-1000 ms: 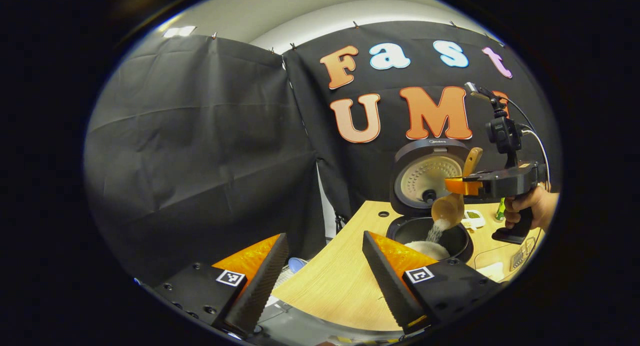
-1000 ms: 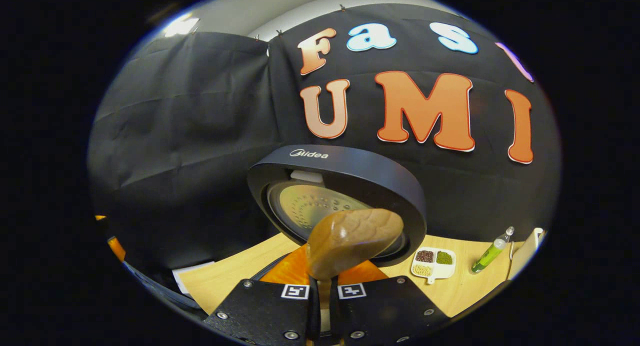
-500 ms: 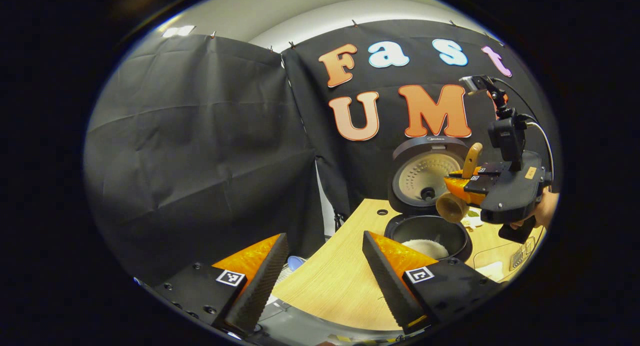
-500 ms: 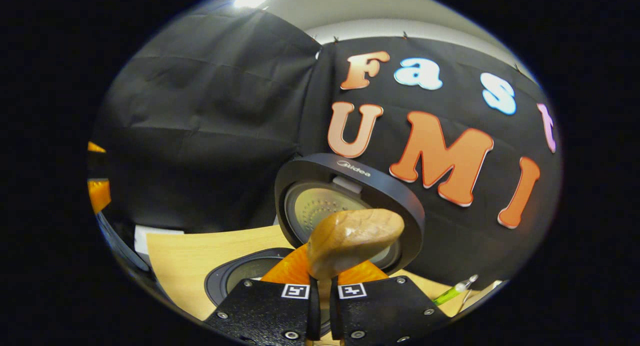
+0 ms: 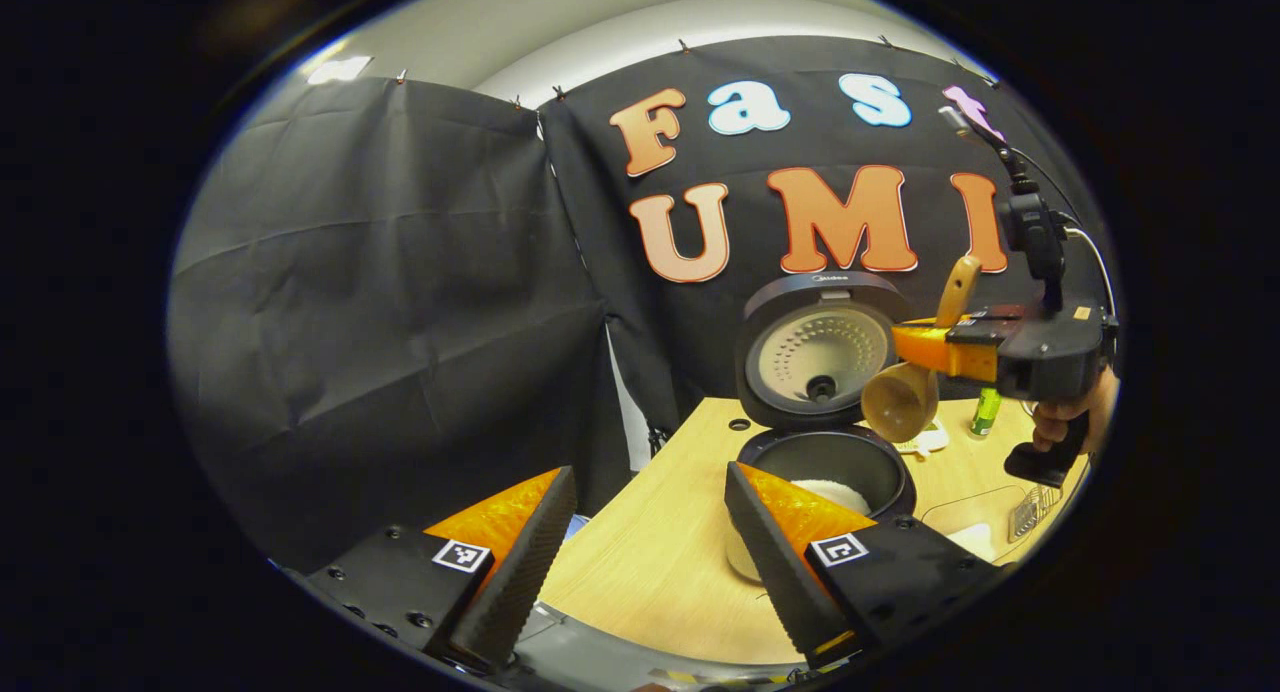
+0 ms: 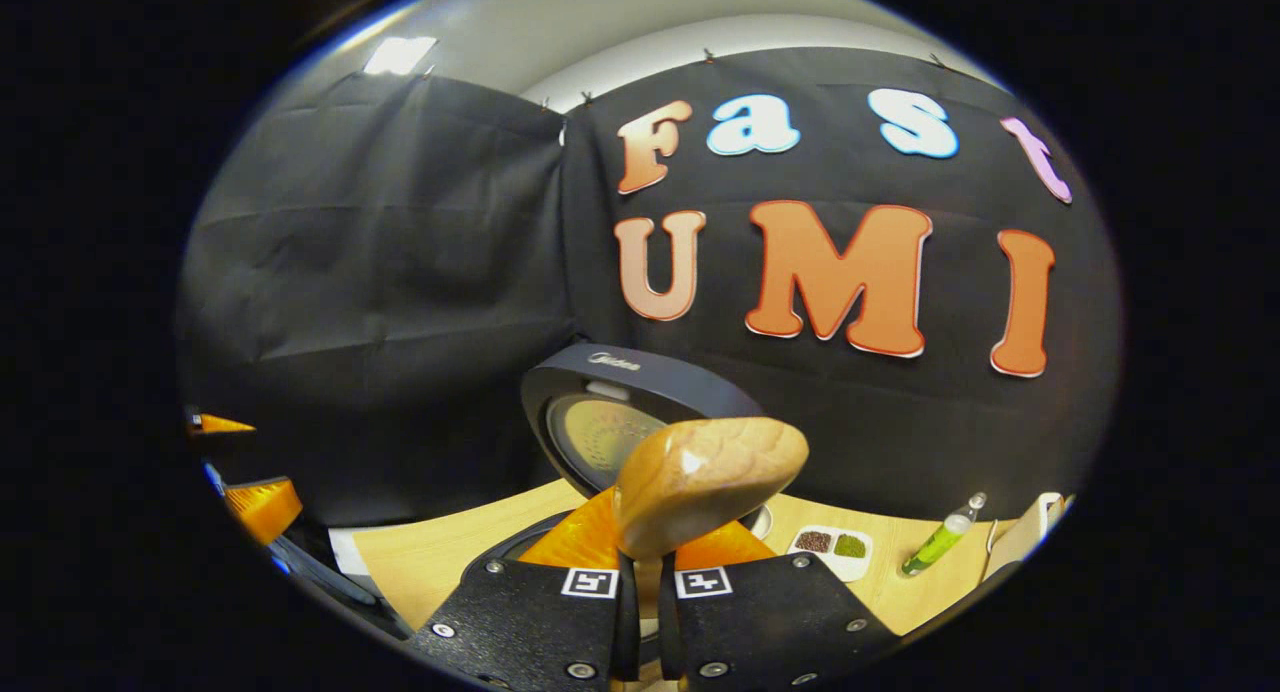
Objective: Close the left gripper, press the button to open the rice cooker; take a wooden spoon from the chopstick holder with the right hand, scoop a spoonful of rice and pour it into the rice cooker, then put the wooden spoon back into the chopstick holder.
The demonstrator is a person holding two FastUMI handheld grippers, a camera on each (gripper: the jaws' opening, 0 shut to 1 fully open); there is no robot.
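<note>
The black rice cooker (image 5: 822, 460) stands open on the wooden table with its lid (image 5: 815, 347) upright and white rice (image 5: 832, 492) in the pot. My right gripper (image 5: 920, 350) hangs above the pot's right rim, shut on the wooden spoon (image 5: 898, 402). The spoon's bowl points down and I see no rice in it. In the right gripper view the spoon's handle end (image 6: 710, 480) sticks up between the fingers of that gripper (image 6: 648, 550), in front of the cooker lid (image 6: 610, 422). My left gripper (image 5: 650, 477) stays low and near, open, holding nothing.
A hand (image 5: 1075, 417) holds the right gripper. Behind the cooker lie a white divided dish (image 6: 830, 547) of grains and a green bottle (image 6: 940, 544). A metal rack (image 5: 1030, 512) sits at the table's right edge (image 5: 640, 572).
A second ago rice was pouring from the tilted spoon into the pot. The pouring has stopped, and the right gripper has levelled and drawn right and slightly up with the spoon.
</note>
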